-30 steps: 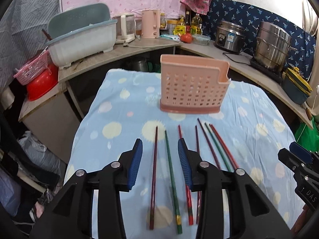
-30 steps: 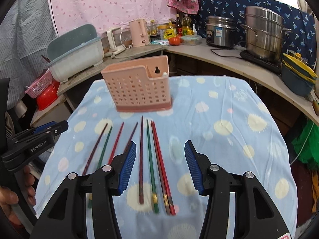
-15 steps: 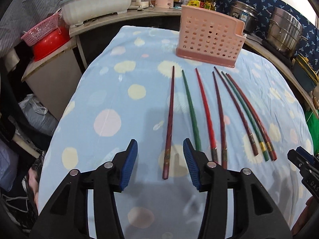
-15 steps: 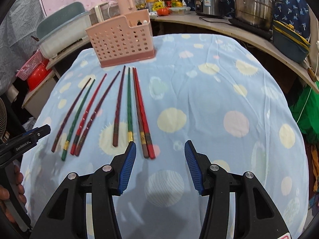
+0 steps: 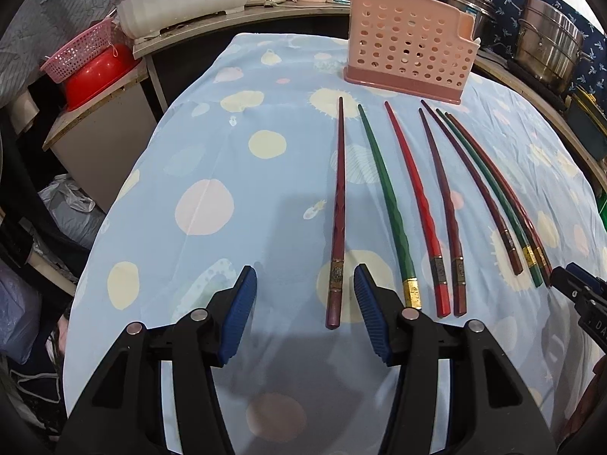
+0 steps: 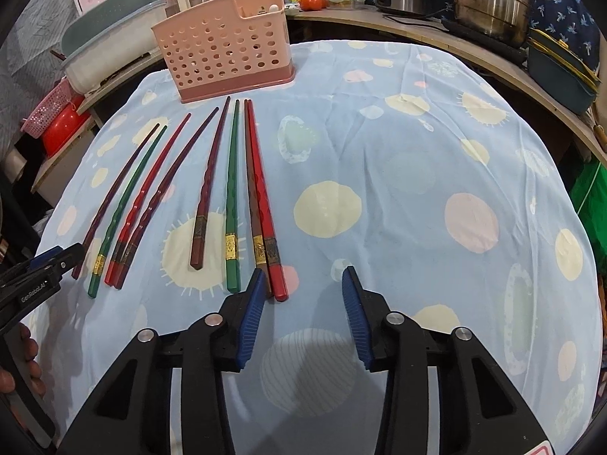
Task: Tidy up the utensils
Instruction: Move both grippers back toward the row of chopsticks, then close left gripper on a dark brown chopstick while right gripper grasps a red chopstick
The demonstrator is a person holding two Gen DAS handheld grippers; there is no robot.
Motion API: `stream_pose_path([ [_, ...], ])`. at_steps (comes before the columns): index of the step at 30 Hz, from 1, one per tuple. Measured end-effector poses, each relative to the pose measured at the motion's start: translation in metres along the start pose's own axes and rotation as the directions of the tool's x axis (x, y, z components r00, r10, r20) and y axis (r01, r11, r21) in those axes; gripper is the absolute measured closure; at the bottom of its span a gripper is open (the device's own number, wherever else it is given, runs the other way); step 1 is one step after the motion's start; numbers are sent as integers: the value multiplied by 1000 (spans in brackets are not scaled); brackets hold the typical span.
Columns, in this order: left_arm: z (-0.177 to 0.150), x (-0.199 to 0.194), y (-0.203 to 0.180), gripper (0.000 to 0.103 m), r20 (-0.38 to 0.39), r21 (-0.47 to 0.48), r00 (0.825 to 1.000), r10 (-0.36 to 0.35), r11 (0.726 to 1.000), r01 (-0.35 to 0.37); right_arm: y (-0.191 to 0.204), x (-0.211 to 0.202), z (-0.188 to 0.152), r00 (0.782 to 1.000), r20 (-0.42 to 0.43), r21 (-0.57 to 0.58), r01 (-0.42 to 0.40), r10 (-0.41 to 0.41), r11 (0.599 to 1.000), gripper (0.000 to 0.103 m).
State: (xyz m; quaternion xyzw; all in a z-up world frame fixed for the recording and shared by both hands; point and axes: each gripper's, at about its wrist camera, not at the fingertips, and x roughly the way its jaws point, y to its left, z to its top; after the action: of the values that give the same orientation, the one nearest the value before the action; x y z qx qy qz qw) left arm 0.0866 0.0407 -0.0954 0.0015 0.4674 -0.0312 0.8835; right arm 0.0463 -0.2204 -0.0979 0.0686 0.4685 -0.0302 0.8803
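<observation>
Pink plastic forms the holder (image 5: pixel 409 49), which stands upright at twelve o'clock on the blue cloth (image 5: pixel 212 159), empty as far as its holes show. Eight chopsticks (image 6: pixel 231 197) lie in a fan before it, tips toward twelve, thick ends toward six. The left gripper (image 5: pixel 305 313) has just been opening; its blue pads stand apart above the butt of the leftmost dark red stick (image 5: pixel 337 220), not touching it. The right gripper (image 6: pixel 302 316) has just been closing, yet its jaws stay apart over bare cloth, with the rightmost red stick (image 6: pixel 265 204) ending beside the left pad at eleven o'clock.
</observation>
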Motion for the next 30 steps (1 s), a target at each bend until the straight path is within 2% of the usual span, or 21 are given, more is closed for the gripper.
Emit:
stream_pose_path([
  [6, -1, 5, 4, 52, -2, -2, 1000, 9, 1000, -9, 4, 4, 7, 1000, 3, -9, -2, 2, 1000, 73],
  [15, -1, 7, 1, 55, 13, 18, 1000, 12, 1000, -13, 8, 9, 12, 1000, 11, -19, -6, 7, 1000, 78],
  [22, 0, 7, -2, 65, 15, 33, 1000, 5, 999, -5, 16, 11, 14, 1000, 20, -43, -2, 3, 999, 80],
  [30, 1, 7, 3, 70, 10, 12, 1000, -14, 1000, 14, 5, 12, 13, 1000, 17, -29, 14, -13, 999, 83],
])
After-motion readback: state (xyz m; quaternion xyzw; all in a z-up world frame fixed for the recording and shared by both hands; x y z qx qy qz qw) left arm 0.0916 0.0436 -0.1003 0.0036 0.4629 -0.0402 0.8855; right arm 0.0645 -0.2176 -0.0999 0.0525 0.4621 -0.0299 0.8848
